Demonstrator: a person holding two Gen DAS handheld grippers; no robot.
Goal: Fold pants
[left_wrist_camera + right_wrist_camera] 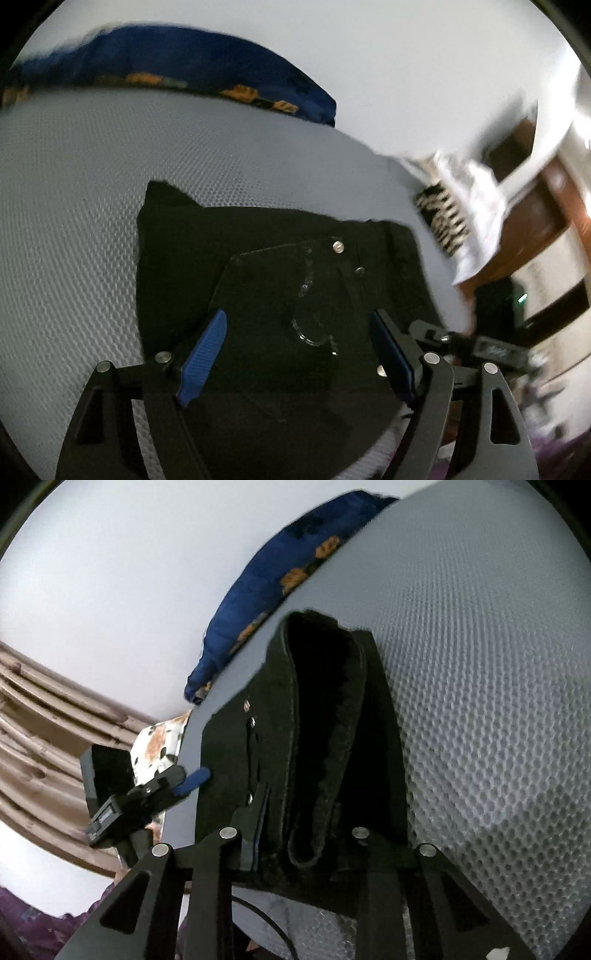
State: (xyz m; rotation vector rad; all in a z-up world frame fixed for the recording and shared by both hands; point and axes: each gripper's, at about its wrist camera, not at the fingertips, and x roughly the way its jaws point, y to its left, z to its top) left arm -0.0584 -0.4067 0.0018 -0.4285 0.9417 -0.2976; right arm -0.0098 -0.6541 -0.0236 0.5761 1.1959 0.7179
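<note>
Pants (258, 266), black and folded into a bundle, sit on the grey mesh mattress (92, 192). Right claw (295, 834) is clamped on their near edge; left claw (295, 354) hovers over them, fingers apart. Blue blanket (177, 62) behind.

Left gripper (295, 354): black angular link frame, silver round pins at the joints, ribbed blue pads (202, 363). Right gripper (295, 845): same black frame and silver pins, blue pad edge barely visible, black cable (275, 928) looping beneath
</note>
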